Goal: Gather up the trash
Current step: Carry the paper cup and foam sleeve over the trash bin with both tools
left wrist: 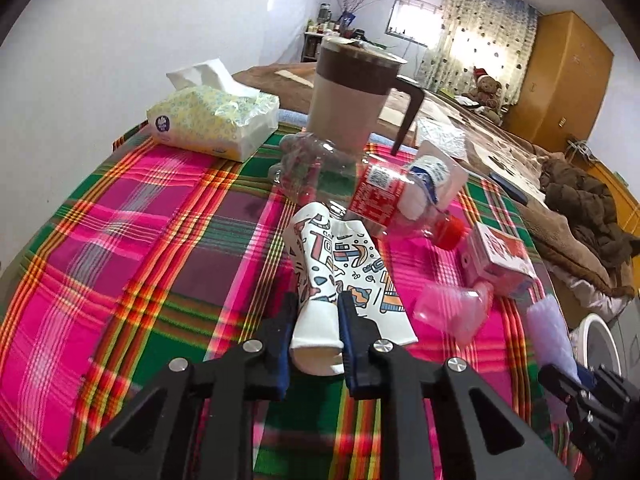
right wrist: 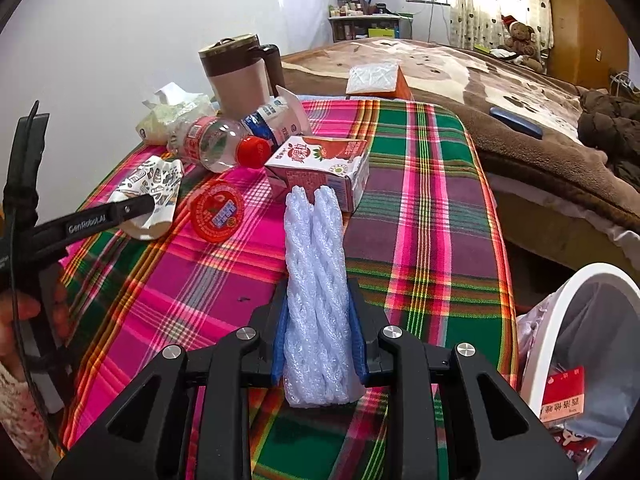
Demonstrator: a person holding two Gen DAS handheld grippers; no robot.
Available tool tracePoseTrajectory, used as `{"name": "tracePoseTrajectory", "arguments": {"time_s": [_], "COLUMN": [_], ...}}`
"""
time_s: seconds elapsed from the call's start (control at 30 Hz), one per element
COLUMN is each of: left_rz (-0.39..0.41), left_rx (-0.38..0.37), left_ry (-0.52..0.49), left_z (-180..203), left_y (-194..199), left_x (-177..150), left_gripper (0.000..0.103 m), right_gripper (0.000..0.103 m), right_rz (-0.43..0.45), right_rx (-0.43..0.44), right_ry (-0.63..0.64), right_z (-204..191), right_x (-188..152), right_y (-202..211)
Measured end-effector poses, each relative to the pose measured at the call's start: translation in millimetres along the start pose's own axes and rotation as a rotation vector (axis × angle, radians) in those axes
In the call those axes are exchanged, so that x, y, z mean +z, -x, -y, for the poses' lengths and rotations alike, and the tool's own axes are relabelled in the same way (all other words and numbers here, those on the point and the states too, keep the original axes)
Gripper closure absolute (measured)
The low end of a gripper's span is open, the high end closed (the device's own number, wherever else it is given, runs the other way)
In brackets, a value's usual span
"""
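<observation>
Left wrist view: left gripper (left wrist: 316, 312), black with blue-padded fingers (left wrist: 349, 328), pinches a crushed white paper cup with colourful doodle print (left wrist: 332, 268), flattened and creased, lying on the tabletop covered in pink-green-red plaid woven cloth (left wrist: 160, 240). Beyond the cup: clear crumpled plastic bottle with red label and red cap (left wrist: 384, 200), glossy, on its side. Beside it a blue-white crinkled plastic wrapper (left wrist: 434, 174). To the right a small pink-white cardboard drink carton (left wrist: 500, 260), boxy, and a squashed translucent pink plastic cup (left wrist: 452, 308). Behind stand a tall beige jug with brown lid and handle (left wrist: 352, 96), smooth, and a soft yellow-patterned tissue pack (left wrist: 216, 120) with a white sheet sticking up. The right gripper is at the lower right edge with pale foam in it.

Right wrist view: right gripper (right wrist: 318, 320) fingers (right wrist: 280, 328) pinch a white foam mesh sleeve (right wrist: 316, 280), tubular, netted, folded double and squeezed, sticking forward over the plaid cloth. Ahead is the carton, just beyond the sleeve's tip; left of it a round red foil lid (right wrist: 216, 212), flat. The left gripper clamps the doodle cup at the left. White round plastic bin with liner (right wrist: 560, 308) sits low right, beside the tabletop, with red packaging inside. A brown fuzzy blanket covers the bed (right wrist: 480, 92) behind.
</observation>
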State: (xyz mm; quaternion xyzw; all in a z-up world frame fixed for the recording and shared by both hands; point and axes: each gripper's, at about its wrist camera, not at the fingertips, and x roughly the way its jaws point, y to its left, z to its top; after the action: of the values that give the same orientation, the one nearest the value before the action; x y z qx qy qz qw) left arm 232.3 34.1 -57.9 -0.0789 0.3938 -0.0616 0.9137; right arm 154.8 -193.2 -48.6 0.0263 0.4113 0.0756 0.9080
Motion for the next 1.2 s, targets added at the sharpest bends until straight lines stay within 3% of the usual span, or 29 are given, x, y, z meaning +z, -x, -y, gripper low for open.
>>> {"name": "tracePoseTrajectory", "arguments": {"time_s": [0.57, 1.2], "left_rz": [0.07, 0.124], "left_rx": [-0.063, -0.21], "left_ry": [-0.123, -0.268], "left_z": [44.5, 133.0], "left_y": [67.9, 111.1], "left_x": [-17.7, -36.0], "left_gripper": [0.082, 0.082], "right_gripper": [0.076, 0.076], "right_rz": [0.094, 0.187], "right_rx": [-0.011, -0.123], "right_ry": [-0.028, -0.115], "right_z": [6.4, 61.7], "right_x": [-0.4, -20.5], "right_y": [44.1, 101.6]}}
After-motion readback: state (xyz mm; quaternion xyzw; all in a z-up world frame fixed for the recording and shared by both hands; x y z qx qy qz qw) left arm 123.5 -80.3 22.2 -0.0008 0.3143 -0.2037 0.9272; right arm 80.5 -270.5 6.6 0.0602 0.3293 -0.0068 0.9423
